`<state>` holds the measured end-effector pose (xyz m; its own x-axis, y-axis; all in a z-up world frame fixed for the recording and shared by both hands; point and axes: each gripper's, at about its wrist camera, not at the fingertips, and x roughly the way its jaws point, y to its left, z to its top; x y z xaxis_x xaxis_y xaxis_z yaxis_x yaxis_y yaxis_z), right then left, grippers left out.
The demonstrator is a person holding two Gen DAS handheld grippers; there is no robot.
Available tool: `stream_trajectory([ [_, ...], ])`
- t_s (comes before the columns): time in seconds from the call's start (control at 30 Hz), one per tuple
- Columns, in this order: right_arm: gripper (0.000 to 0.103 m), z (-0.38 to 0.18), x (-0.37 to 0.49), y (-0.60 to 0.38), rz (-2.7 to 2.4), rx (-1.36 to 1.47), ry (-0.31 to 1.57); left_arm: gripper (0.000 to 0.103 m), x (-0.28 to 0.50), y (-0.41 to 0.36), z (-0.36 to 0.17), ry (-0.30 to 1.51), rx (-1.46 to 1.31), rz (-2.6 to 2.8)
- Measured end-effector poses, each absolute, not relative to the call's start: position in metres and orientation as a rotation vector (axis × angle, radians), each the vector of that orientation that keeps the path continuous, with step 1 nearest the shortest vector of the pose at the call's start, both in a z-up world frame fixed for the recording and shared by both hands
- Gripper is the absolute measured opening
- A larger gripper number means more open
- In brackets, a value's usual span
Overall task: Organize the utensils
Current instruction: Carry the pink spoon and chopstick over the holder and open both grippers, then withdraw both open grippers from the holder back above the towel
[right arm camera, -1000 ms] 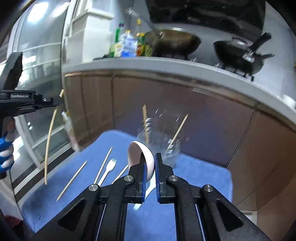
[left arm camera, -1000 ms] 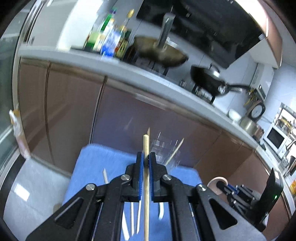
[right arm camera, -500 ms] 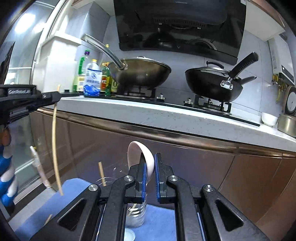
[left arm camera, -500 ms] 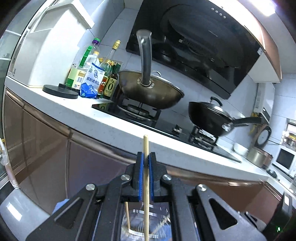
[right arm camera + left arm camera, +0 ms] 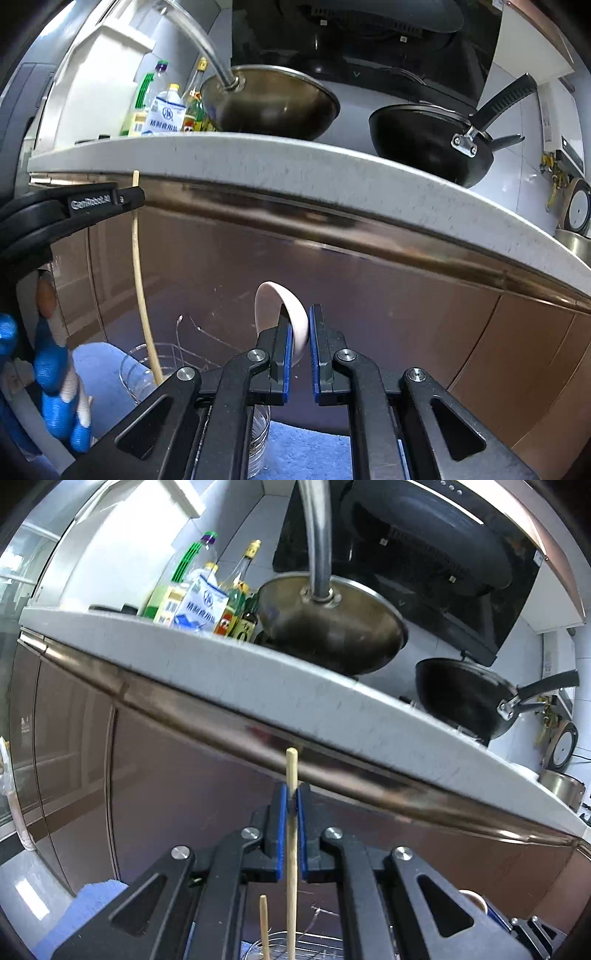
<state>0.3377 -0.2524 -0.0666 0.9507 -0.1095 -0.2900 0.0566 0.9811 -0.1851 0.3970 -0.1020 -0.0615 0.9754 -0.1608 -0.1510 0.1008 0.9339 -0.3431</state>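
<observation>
Wooden chopstick point(image 5: 291, 834) pinched upright in your left gripper point(image 5: 291, 805), lower it straight into the glass cup point(image 5: 147, 373) while the right gripper point(image 5: 298, 334) clamps the white spoon point(image 5: 280, 314).

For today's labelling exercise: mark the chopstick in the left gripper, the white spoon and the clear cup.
chopstick point(image 5: 291, 849), left wrist view, shaft between the pads.
white spoon point(image 5: 271, 301), right wrist view, bowl above the pads.
clear cup point(image 5: 136, 373), right wrist view, left wall.
</observation>
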Motion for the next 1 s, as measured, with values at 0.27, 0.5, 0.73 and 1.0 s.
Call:
stream_trajectory([
  [0.27, 0.014, -0.093, 0.343, -0.246, -0.049, -0.173, 0.349, 0.015, 0.395, -0.105, -0.087, 0.219, -0.282, -0.163],
  [0.5, 0.03, -0.078, 0.327, -0.247, -0.048, -0.143, 0.329, 0.032, 0.368, -0.086, -0.06, 0.21, -0.261, -0.166],
  [0.73, 0.03, -0.049, 0.291, -0.244, -0.05, -0.138, 0.314, 0.033, 0.324, -0.065, -0.026, 0.207, -0.195, -0.16],
  [1.0, 0.036, -0.02, 0.232, -0.24, -0.045, -0.098, 0.311, 0.04, 0.259, -0.029, 0.003, 0.236, -0.129, -0.126],
])
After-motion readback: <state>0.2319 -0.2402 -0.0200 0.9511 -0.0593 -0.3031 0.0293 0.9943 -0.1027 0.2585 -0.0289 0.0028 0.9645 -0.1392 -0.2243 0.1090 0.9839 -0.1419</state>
